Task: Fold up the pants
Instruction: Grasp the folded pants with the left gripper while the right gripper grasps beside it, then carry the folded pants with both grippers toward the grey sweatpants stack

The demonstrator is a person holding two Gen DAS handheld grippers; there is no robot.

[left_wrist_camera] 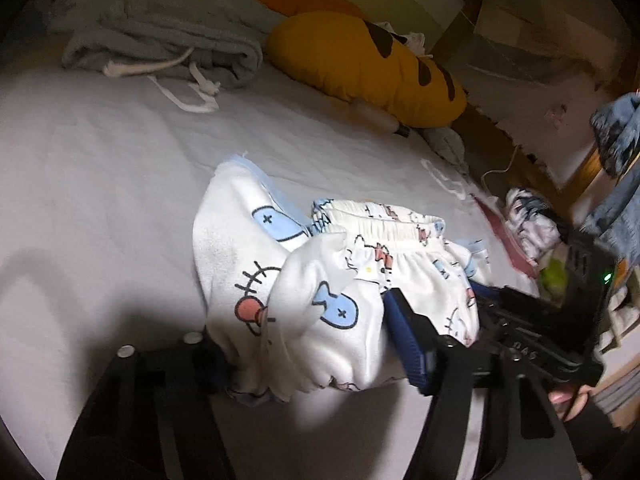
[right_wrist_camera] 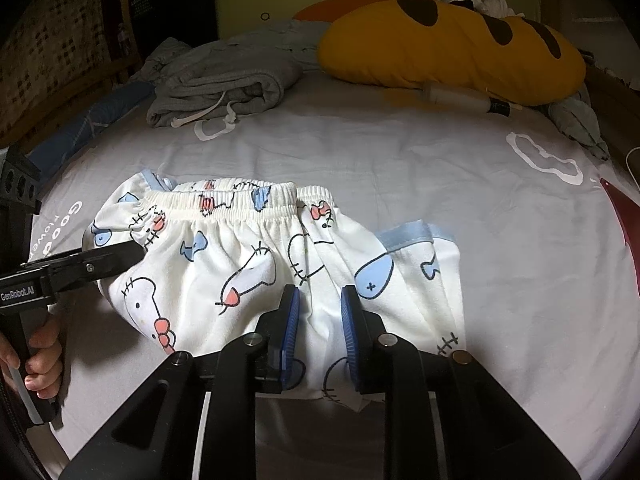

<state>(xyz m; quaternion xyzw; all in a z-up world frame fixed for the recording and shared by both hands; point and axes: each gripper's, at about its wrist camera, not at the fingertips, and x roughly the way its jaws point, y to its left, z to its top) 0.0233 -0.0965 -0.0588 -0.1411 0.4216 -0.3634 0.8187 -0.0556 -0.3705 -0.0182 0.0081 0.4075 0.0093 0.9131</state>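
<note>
Lying pants (right_wrist_camera: 248, 264) between tool (right_wrist_camera: 319, 320) fingers

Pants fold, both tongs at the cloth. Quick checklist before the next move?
1. Left tongs gripping the pants: cannot tell; cloth is bunched between them and one pad is hidden.
2. Right tongs released: ok; open over the near hem, nothing pinched.
3. Pants flat: not ok; the left side is bunched up.
4. Waistband in view: ok; it lies along the far edge.
5. Room on the sheet beyond the pants: ok; the grey clothes and pillow lie well back.
</note>
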